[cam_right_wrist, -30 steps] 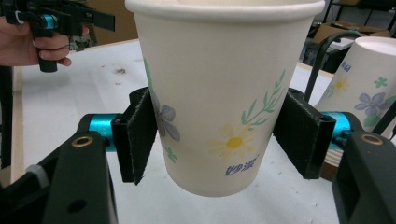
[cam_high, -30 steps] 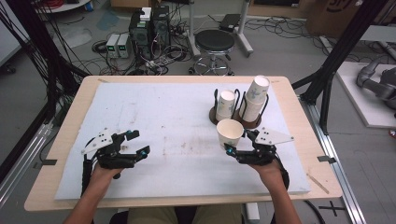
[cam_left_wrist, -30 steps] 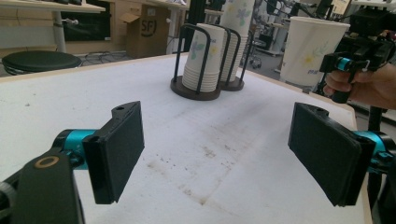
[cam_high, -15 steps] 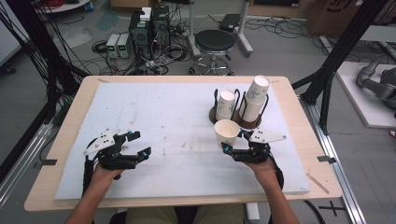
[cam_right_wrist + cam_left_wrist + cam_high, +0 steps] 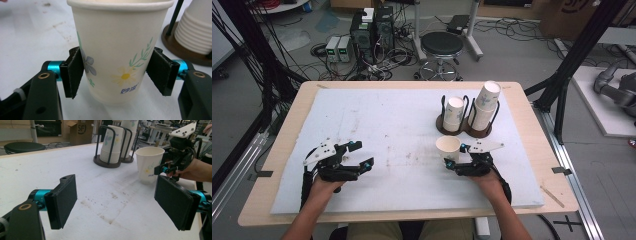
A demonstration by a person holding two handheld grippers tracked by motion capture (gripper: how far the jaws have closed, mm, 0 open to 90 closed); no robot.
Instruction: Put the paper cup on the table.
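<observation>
The cup (image 5: 117, 50) looks like matt white paper, smooth, with a rolled rim and a printed flower pattern in blue, yellow and green. The stacked cups (image 5: 455, 114) look like the same paper, their rims forming fine ridges. Their holder (image 5: 464, 129) has a dark brown base with a slight sheen and thin black wire hoops. The mat (image 5: 382, 125) on the desk (image 5: 532, 120) is white, matt and faintly rough, with brownish stains. The desk's bare edge looks like pale wood. The right gripper (image 5: 117, 72) has matt black, grainy pads, glossy teal metal fittings and black plastic arms with brass-coloured inserts; the left gripper (image 5: 117, 202) matches.
</observation>
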